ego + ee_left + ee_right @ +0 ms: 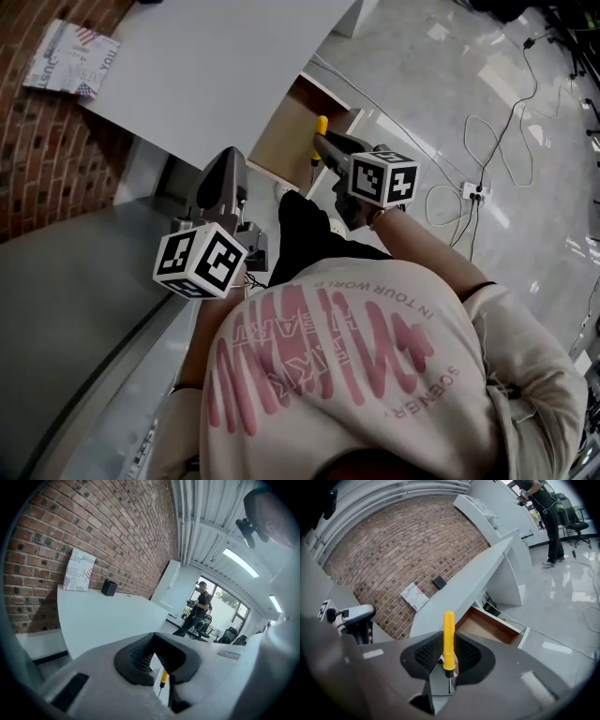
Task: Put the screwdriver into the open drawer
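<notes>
Right hand-held gripper (448,654): closed narrowly on the screwdriver (448,638), with the ribbed pads pressing the lower part of the yellow handle from both sides.
Screwdriver's pose: the handle sticks out past the jaw tips. The thin metal shaft points back between the jaws towards the gripper body.
Why held so: gripping near the collar keeps the long handle free and out front, so I judge it can go into the drawer first and drop clear once the jaws part.
Open drawer (279,141): pulled out from under the front edge of the white counter (206,66), with its wooden floor bare and facing up.
Screwdriver relative to drawer: in the head view the yellow handle tip hangs above the drawer's open box, towards its right wall. I cannot tell whether it is below the rim yet, and it touches no wood that I can see.
Left hand-held gripper (228,161): the jaw tips are drawn together with nothing between them. It sits beside the right one, at the counter's front edge and left of the drawer.
Why it sits there: it plays no part in the grip and probably waits clear of the opening. In its own view the screwdriver shows only through the gap behind the tips.
Step in hand: the carry looks nearly finished, and lowering and releasing remain.
</notes>
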### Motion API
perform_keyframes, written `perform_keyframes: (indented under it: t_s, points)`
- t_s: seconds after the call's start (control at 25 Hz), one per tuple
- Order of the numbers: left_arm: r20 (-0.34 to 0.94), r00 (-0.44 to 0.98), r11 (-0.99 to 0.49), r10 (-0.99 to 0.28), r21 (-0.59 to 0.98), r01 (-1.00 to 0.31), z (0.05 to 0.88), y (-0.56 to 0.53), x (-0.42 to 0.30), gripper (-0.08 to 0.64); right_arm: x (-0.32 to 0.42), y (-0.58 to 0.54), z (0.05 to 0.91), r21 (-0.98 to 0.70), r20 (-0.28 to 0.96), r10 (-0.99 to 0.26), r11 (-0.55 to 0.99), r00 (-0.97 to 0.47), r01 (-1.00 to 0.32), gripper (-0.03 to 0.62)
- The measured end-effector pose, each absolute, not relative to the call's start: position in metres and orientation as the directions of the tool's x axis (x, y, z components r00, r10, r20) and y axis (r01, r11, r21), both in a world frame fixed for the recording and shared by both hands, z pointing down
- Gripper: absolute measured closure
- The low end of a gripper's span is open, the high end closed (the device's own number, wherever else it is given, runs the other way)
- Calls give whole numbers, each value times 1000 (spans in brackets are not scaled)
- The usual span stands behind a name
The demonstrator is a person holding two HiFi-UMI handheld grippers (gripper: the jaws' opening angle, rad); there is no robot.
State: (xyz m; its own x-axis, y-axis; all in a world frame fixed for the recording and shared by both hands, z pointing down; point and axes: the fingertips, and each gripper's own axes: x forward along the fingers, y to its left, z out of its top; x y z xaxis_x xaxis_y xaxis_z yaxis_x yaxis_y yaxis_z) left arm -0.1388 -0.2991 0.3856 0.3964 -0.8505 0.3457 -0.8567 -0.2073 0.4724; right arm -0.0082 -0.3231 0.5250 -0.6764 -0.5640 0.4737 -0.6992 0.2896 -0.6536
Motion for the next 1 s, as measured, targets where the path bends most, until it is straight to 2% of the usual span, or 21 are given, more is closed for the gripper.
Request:
perform_keyframes:
  t_s: [0.56, 1.0]
  points:
    - [446, 438, -227, -781, 449, -864, 432, -379, -182, 557, -26, -366, 644, -674, 641, -535, -50, -551, -737, 511]
    - [428, 450, -265, -784, 425, -866, 448, -389, -189, 557, -31, -361, 719, -634, 720, -482, -163, -499, -756, 511]
